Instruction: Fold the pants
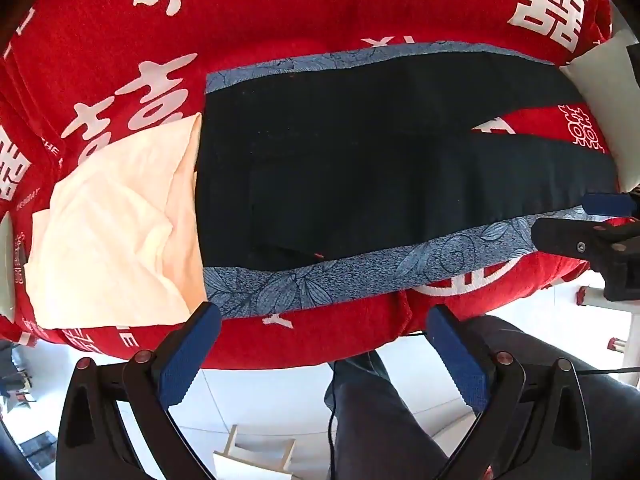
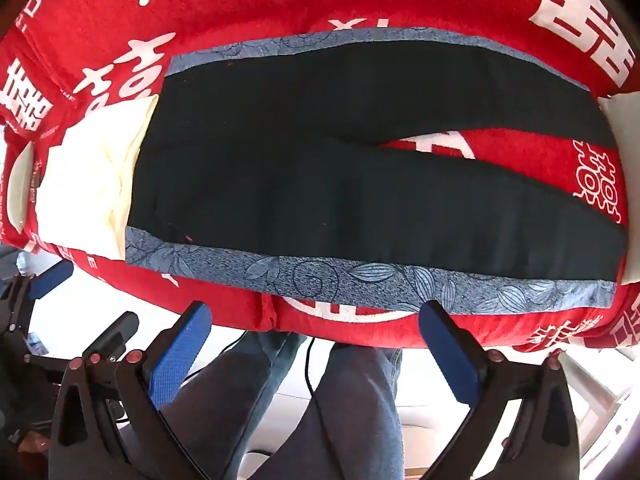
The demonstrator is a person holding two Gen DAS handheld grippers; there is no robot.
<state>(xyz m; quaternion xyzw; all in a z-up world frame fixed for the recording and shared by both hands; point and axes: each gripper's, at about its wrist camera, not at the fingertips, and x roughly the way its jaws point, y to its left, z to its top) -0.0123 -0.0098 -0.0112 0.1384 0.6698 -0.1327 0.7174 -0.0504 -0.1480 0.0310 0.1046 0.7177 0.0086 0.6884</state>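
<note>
Black pants (image 1: 360,168) with blue-grey patterned side stripes lie flat on a red cloth with white characters (image 1: 240,20). The waist is to the left and the two legs spread apart to the right. They also show in the right wrist view (image 2: 320,184). My left gripper (image 1: 324,344) is open and empty, held off the near edge below the pants' waist end. My right gripper (image 2: 316,340) is open and empty, held off the near edge below the near leg. The right gripper also shows at the right edge of the left wrist view (image 1: 600,224).
A cream cloth (image 1: 116,232) lies left of the pants' waist, partly under it. White fabric (image 1: 612,92) lies at the right end beyond the leg hems. The person's legs in dark trousers (image 2: 320,400) stand below the surface's near edge, with a cable hanging there.
</note>
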